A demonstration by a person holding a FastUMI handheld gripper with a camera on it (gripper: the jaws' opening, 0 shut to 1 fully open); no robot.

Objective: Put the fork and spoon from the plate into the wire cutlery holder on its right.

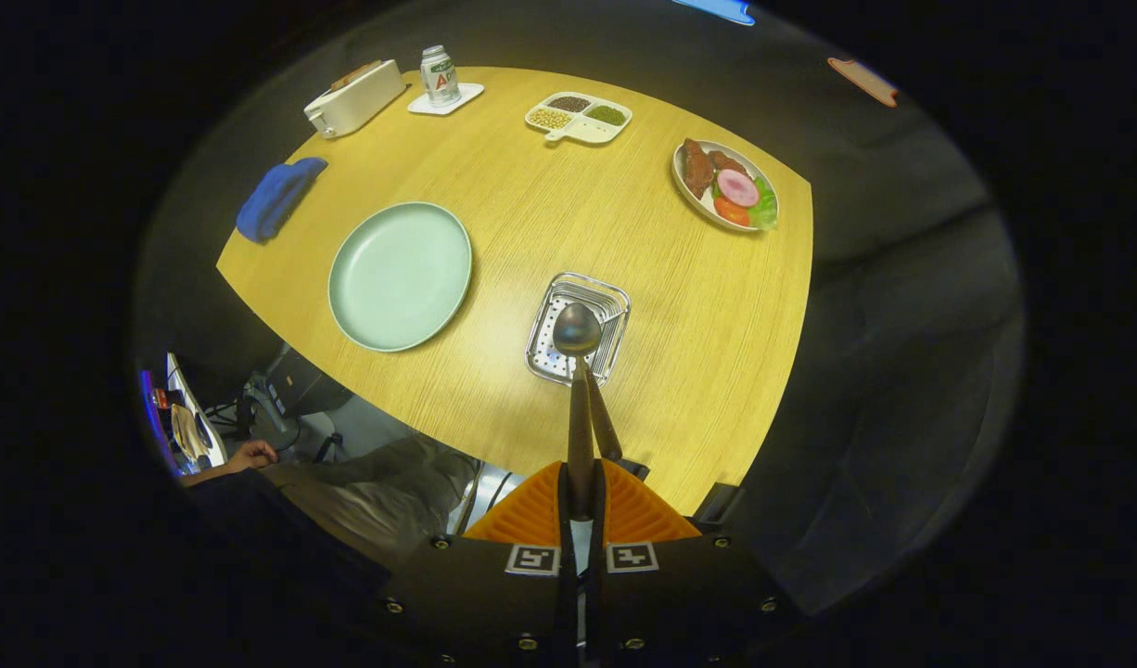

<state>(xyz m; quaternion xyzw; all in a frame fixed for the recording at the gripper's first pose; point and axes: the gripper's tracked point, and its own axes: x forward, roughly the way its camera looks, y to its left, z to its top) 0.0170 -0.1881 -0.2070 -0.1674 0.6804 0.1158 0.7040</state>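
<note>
My gripper (582,487) is shut on the dark handle of a spoon (578,329) and hangs high above the table. The spoon points straight ahead, its metal bowl directly over the open top of the wire cutlery holder (545,348). A second brown handle (607,429), apparently the fork's, slants up out of the holder just right of the spoon's handle; its head is hidden. To the left of the holder the pale green plate (400,276) lies bare on the wooden table (698,334).
Along the table's far side stand a white box (355,97), a can on a coaster (440,76), a divided dish of beans (580,118) and a plate of food (726,184). A blue cloth (276,197) lies beyond the plate. A person's hand (251,455) rests beside the table's near edge.
</note>
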